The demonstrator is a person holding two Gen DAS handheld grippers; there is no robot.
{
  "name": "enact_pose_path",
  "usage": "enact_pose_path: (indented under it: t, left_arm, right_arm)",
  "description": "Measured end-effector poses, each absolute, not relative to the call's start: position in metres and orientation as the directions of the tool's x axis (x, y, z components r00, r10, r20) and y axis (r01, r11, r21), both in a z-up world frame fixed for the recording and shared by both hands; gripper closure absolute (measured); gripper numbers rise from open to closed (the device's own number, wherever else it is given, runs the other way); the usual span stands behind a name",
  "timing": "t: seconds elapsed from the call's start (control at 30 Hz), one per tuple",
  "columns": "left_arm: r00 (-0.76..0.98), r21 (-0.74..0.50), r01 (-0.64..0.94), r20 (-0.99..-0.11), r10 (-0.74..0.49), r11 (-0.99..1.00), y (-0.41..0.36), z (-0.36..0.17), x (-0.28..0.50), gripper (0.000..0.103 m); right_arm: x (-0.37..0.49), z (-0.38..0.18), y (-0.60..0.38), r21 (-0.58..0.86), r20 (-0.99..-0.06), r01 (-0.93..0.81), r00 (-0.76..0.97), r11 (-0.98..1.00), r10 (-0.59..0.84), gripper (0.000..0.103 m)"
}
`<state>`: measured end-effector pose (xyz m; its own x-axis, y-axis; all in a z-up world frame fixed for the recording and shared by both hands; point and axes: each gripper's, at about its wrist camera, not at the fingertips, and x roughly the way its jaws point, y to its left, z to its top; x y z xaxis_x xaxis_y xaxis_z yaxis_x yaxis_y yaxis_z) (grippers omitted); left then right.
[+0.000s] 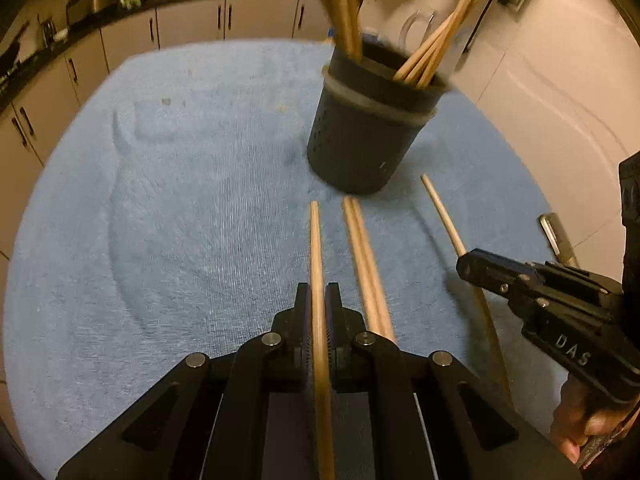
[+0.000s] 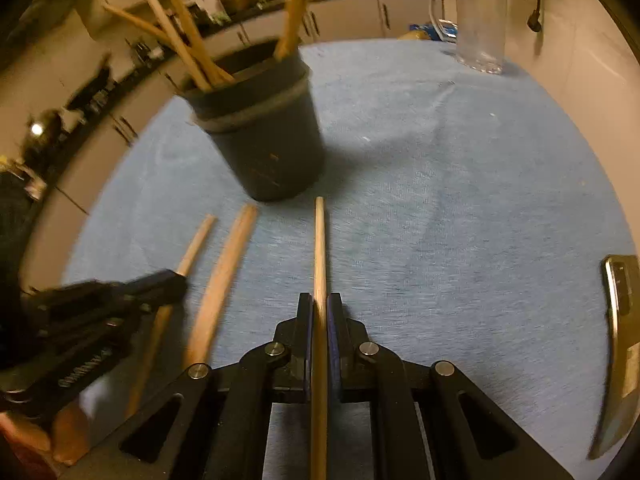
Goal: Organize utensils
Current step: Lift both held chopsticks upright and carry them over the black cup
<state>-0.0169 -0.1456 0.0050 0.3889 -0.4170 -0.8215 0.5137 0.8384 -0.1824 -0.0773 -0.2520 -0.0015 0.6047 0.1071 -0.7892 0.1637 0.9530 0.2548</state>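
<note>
Left gripper [image 1: 319, 300] clamped on a chopstick [image 1: 316, 248], tip just short of the dark holder [image 1: 360, 132]. A loose pair [image 1: 362, 248] lies between on the towel [image 1: 160, 200]. Right gripper [image 2: 319, 312] clamped on another chopstick [image 2: 319, 248]. Judged light, stiff, smooth; mid-shaft grip limits pivoting.

"DAS" is printed on the right gripper [image 1: 466, 266].
</note>
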Motion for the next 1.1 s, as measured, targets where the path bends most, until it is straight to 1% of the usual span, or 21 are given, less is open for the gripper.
enact_pose_path:
  t: [0.13, 0.2, 0.33, 0.43, 0.53, 0.67, 1.1]
  left_arm:
    - [0.472, -0.205, 0.526, -0.737, -0.484, 0.826, -0.137, 0.039, -0.034, 0.097]
    - [0.517, -0.203, 0.529, -0.693, -0.502, 0.824, -0.133, 0.055, -0.044, 0.096]
    - [0.589, -0.195, 0.53, -0.616, -0.523, 0.825, -0.121, 0.082, -0.062, 0.096]
    - [0.609, -0.2, 0.531, -0.586, -0.535, 0.823, -0.115, 0.095, -0.072, 0.096]
    - [0.62, -0.203, 0.531, -0.569, -0.54, 0.823, -0.113, 0.101, -0.078, 0.096]
    - [0.628, -0.196, 0.539, -0.554, -0.546, 0.819, -0.116, 0.109, -0.08, 0.096]
    - [0.636, -0.193, 0.55, -0.535, -0.557, 0.813, -0.114, 0.119, -0.082, 0.097]
  right_arm:
    - [-0.095, 0.026, -0.249, 0.294, -0.699, 0.126, 0.705, 0.948, 0.123, 0.095]
    - [-0.103, 0.038, -0.246, 0.295, -0.656, 0.112, 0.746, 0.949, 0.116, 0.095]
    - [-0.125, 0.064, -0.242, 0.295, -0.542, 0.075, 0.834, 0.952, 0.103, 0.095]
    - [-0.139, 0.077, -0.238, 0.295, -0.484, 0.066, 0.87, 0.953, 0.089, 0.095]
    - [-0.148, 0.087, -0.236, 0.289, -0.445, 0.064, 0.893, 0.955, 0.074, 0.095]
    - [-0.156, 0.094, -0.235, 0.295, -0.424, 0.064, 0.903, 0.953, 0.07, 0.095]
    - [-0.168, 0.105, -0.237, 0.3, -0.395, 0.072, 0.917, 0.951, 0.055, 0.095]
